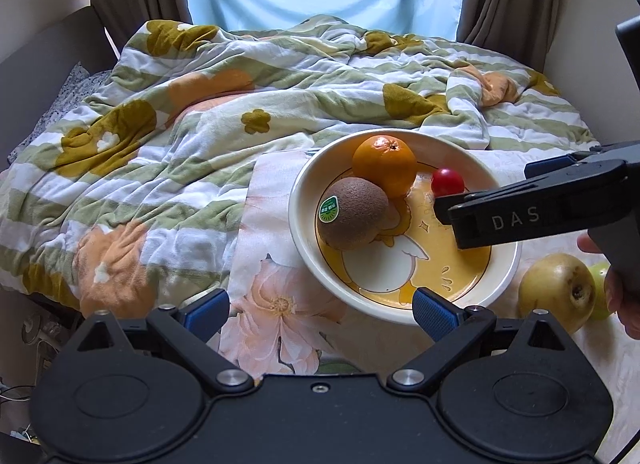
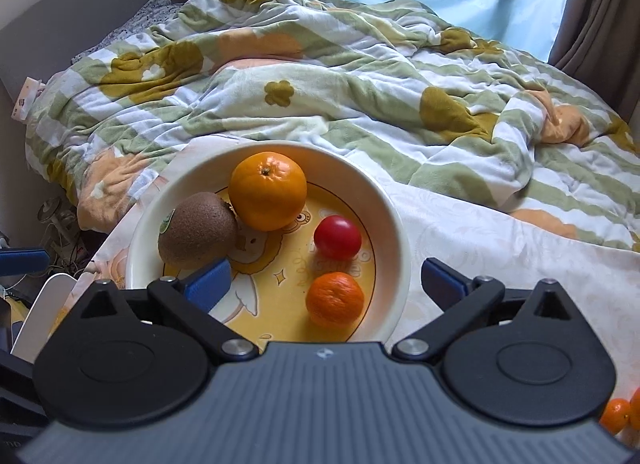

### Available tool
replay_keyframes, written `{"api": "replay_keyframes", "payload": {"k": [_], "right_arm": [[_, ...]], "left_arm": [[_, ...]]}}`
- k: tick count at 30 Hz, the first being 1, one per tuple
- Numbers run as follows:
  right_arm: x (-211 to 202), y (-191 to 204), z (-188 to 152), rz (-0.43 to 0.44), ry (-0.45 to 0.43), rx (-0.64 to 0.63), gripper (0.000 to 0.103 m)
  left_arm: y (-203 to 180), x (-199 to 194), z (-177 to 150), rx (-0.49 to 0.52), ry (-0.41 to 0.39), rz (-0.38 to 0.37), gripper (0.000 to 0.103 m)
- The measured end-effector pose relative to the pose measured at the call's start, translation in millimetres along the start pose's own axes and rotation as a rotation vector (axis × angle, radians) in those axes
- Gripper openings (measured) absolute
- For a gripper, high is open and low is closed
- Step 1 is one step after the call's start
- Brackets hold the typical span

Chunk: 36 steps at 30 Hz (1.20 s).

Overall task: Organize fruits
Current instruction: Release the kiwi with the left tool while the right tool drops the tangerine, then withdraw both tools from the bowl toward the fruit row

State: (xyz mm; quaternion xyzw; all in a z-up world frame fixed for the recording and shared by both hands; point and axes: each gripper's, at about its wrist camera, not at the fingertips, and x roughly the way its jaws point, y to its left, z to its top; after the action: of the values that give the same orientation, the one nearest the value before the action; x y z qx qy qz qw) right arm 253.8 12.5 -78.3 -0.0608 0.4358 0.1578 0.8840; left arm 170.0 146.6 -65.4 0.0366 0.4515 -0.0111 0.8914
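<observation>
A cream bowl (image 1: 308, 232) (image 2: 396, 224) with a yellow cartoon bottom sits on a floral cloth. It holds a large orange (image 1: 384, 166) (image 2: 268, 196), a kiwi (image 1: 354, 214) (image 2: 198, 228) with a green sticker, a red tomato (image 1: 447, 181) (image 2: 338, 237) and a small mandarin (image 2: 335, 299). My right gripper (image 2: 324, 276) is open and empty, just above the mandarin; in the left wrist view its fingers (image 1: 520, 216) reach over the bowl from the right. My left gripper (image 1: 320, 308) is open and empty at the bowl's near rim.
A yellow pear (image 1: 557, 292) and a green fruit (image 1: 600, 288) lie on the cloth right of the bowl. Small orange fruits (image 2: 620, 416) lie at the far lower right. A crumpled green-striped quilt (image 1: 200, 116) covers the bed behind.
</observation>
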Motion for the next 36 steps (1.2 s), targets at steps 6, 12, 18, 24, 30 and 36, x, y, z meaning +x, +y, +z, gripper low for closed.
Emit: {"api": "replay_keyframes", "payload": {"k": [6,12,18,24,30,36], "right_arm": [[-20,3,-3,-0.012,-0.021,0.014,0.103],[-50,5,-11,-0.039,-0.025,0.040,0.103],[-85,3,-25,-0.067,-0.053,0.092,0.103],[-116,-2,-44,-0.108,-0.073,0.148,0.103],[-146,-17,-67,-0.137,-0.094,0.196,0.103],[-167,-40,-90,-0.138,-0.109,0.226,0.103]], "left_arm": [[1,-17,0,0.006,-0.025,0.001,0.100],[3,-39,0,-0.006,-0.064,0.010,0.100],[0,-60,-6,0.027,-0.118,-0.001,0.100],[-7,-78,-13,0.043,-0.149,-0.043,0.100],[-23,-92,-21,0.051,-0.167,-0.065,0.100],[-50,-105,-30,0.049,-0.178,-0.038,0.100]]}}
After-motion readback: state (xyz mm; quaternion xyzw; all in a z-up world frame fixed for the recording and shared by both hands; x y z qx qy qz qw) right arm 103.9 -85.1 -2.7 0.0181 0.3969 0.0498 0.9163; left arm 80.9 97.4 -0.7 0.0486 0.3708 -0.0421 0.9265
